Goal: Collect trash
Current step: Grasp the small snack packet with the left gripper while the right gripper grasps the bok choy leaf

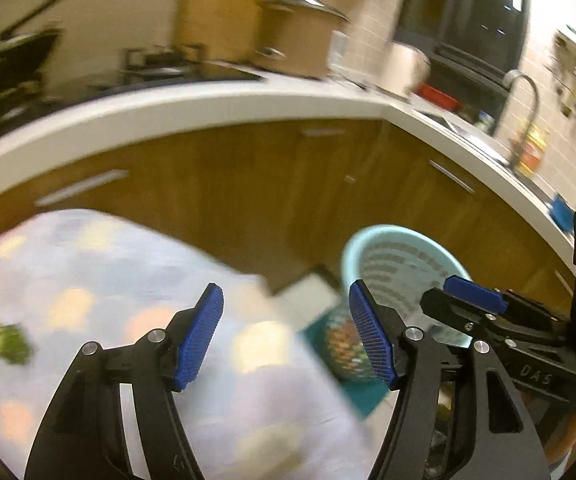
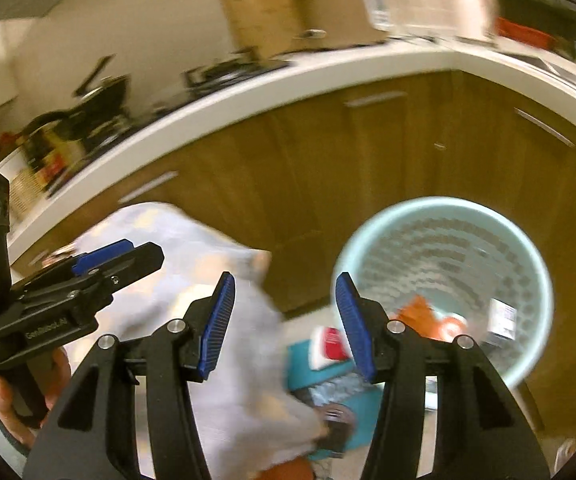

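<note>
Pale turquoise plastic is what I steer by: the slotted wastebasket (image 2: pixel 443 284) fills the lower right of the right wrist view, its mouth tipped toward me, with orange scraps (image 2: pixel 419 316) and a small white packet (image 2: pixel 503 318) already lying inside. In the left wrist view the same basket sits right of centre, partly behind my right gripper (image 1: pixel 473 296), which comes in from the right edge.

My right gripper (image 2: pixel 286 326) has its jaws wide and holds nothing. My left gripper (image 1: pixel 286 334) is the same: blue pads spread, nothing between them. Both views are smeared by motion, so small detail is uncertain.

I judge the next piece to be the red-and-white wrapper (image 2: pixel 329 346) on the floor, lower centre of the right wrist view, just beside the basket's near rim and on or against a teal mat (image 2: pixel 299 364). It lies a little right of the midline between the right jaws, almost tucked behind the right pad. Its long axis I cannot read through the blur.

A lilac patterned tablecloth (image 1: pixel 128 304) fills the left half of both views, with a green leafy scrap (image 1: pixel 8 344) at the far left of the left wrist view, well apart from the basket.

I judge the right hand nearer to the wrapper, the left nearer to the leafy scrap.
</note>
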{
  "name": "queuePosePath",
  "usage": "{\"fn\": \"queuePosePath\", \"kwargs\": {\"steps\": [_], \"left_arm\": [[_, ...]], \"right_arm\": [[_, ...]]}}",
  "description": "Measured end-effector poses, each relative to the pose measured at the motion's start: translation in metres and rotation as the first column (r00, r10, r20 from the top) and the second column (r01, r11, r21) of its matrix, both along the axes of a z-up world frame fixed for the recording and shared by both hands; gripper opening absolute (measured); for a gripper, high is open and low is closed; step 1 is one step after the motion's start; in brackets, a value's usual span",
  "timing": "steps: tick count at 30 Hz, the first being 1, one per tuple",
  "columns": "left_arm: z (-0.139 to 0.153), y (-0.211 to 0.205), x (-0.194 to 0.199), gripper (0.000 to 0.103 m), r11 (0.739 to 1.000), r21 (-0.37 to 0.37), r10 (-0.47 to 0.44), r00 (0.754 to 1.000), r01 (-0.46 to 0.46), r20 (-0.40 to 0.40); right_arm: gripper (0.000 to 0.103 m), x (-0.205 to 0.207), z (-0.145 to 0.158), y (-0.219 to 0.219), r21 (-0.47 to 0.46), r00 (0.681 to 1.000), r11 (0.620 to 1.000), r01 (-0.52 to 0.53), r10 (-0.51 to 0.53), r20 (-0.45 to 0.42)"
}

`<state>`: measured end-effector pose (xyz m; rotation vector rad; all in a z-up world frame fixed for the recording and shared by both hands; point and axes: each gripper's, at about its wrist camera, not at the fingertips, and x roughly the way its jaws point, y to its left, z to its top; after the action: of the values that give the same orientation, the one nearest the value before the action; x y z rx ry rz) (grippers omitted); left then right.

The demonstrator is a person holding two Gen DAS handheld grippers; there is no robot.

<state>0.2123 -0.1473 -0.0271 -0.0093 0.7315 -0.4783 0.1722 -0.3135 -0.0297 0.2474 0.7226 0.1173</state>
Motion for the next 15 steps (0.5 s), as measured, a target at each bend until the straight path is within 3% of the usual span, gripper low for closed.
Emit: {"fn": "queuePosePath", "kwargs": {"steps": [5, 10, 15], "left_arm": [[0.017, 0.087, -0.005, 0.063, 0.977, 0.01, 0.21, 0.977, -0.211, 0.044], [0.024, 0.178, -0.01, 0.063, 0.898, 0.03, 0.435, 0.897, -0.438, 0.08], [0.017, 0.251, 0.0, 0.063, 0.827, 0.022, 0.559, 0.827, -0.561, 0.063]], "right_arm": [[0.049, 0.021, 0.011, 0.082, -0.04, 0.986, 0.985, -0.166, 0.167, 0.014], [0.049, 0.045, 0.011, 0.161, -0.087, 0.953, 0.95, -0.301, 0.302, 0.003], [0.049, 0.067, 0.002, 0.228, -0.099, 0.907, 0.903, -0.419, 0.421, -0.002]]}}
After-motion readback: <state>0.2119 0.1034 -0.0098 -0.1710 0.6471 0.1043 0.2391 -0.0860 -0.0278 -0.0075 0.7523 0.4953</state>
